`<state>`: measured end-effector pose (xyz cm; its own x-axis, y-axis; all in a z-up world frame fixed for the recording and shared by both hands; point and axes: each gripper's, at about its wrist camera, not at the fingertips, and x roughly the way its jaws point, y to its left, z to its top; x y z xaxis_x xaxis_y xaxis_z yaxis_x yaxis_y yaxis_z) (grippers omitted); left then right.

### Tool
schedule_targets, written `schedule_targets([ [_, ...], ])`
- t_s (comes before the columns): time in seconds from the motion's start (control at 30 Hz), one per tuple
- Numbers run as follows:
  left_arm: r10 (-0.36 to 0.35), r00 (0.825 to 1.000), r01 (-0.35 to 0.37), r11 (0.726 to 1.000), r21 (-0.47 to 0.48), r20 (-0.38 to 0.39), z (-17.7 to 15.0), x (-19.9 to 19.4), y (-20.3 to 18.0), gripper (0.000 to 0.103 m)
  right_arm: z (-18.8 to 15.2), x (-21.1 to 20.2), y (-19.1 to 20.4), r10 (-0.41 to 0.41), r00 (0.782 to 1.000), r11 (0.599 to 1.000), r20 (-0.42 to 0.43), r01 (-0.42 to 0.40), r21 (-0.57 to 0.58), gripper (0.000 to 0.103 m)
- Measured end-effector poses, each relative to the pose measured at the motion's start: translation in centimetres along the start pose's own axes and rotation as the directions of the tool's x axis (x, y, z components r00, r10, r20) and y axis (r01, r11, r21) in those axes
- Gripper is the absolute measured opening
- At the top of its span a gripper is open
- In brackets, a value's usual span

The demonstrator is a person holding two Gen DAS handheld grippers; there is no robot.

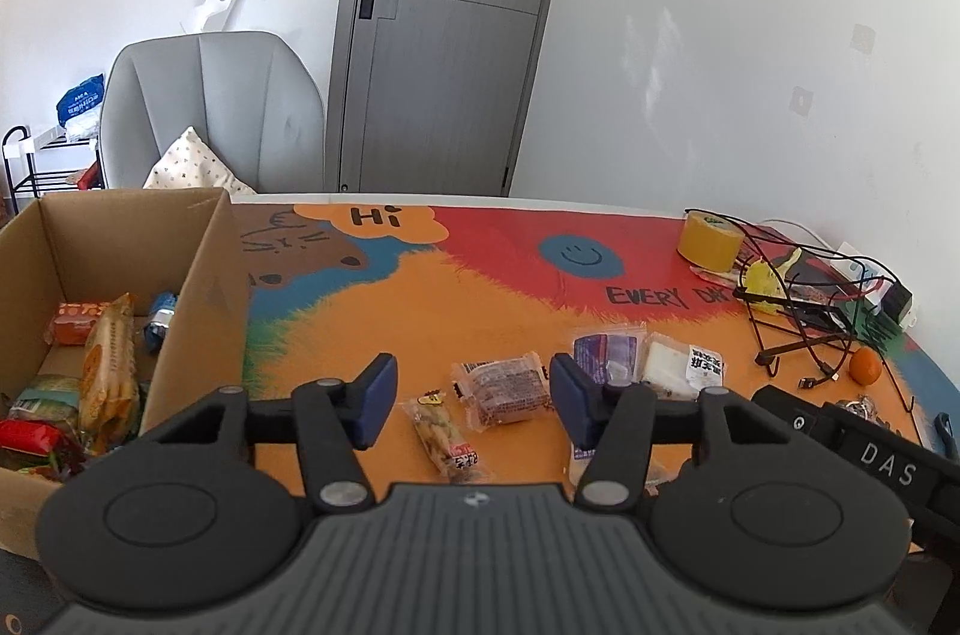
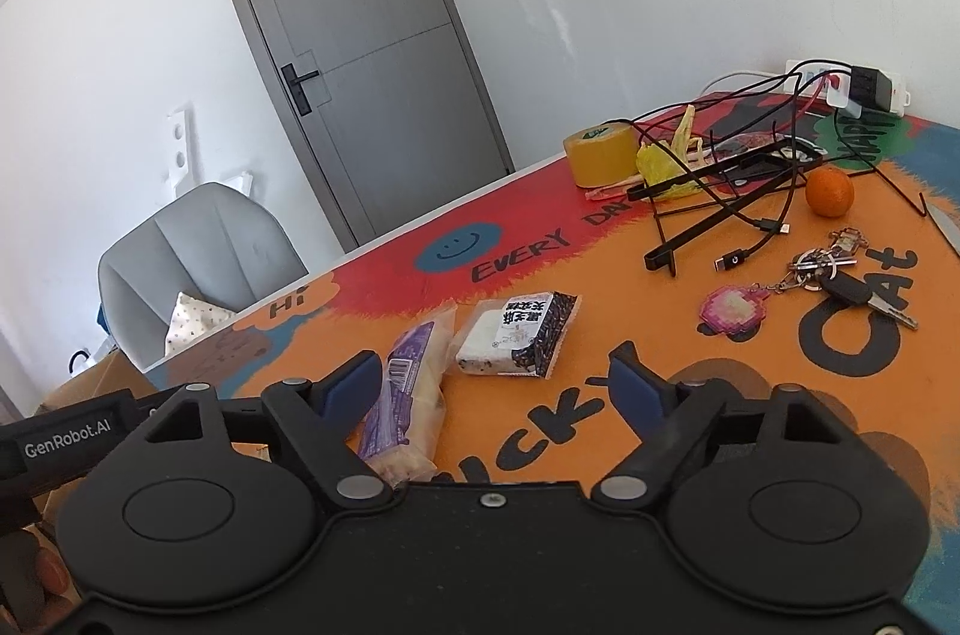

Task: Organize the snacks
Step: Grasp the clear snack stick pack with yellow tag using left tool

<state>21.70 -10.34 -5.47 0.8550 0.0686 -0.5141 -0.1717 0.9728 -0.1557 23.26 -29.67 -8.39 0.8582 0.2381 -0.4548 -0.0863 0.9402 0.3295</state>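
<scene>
A cardboard box at the table's left holds several snack packs. On the colourful mat lie a biscuit stick pack, a brown cake pack, a purple pack and a white and black pack. My left gripper is open and empty above the biscuit and cake packs. My right gripper is open and empty, its left finger beside the purple pack.
A yellow tape roll, a black wire rack with cables, an orange and keys sit at the right. A grey chair stands behind the box.
</scene>
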Motion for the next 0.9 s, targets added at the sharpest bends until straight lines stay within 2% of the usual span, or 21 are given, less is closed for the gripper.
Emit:
schedule_targets([
  [0.17, 0.001, 0.999, -0.002, 1.000, -0.014, -0.046, -0.6, 1.9, 0.0, 0.034, -0.2, 1.2, -0.5, 0.006, 1.000, 1.000, -0.019, -0.006, 0.015, 0.079],
  [0.47, 0.037, 0.992, -0.039, 0.999, -0.015, -0.119, -1.5, 5.1, -0.1, 0.033, 0.6, 3.6, -1.6, -0.004, 0.999, 0.999, -0.037, 0.005, 0.044, 0.079],
  [0.83, 0.073, 0.984, -0.075, 0.997, -0.004, -0.163, -2.2, 7.9, 0.1, 0.033, 0.9, 6.1, -2.0, 0.002, 0.998, 0.998, -0.069, 0.002, 0.061, 0.076],
  [0.9, 0.084, 0.984, -0.084, 0.996, 0.006, -0.158, -2.1, 8.0, 0.1, 0.025, 0.9, 6.5, -1.9, 0.002, 0.997, 0.998, -0.077, 0.002, 0.060, 0.076],
])
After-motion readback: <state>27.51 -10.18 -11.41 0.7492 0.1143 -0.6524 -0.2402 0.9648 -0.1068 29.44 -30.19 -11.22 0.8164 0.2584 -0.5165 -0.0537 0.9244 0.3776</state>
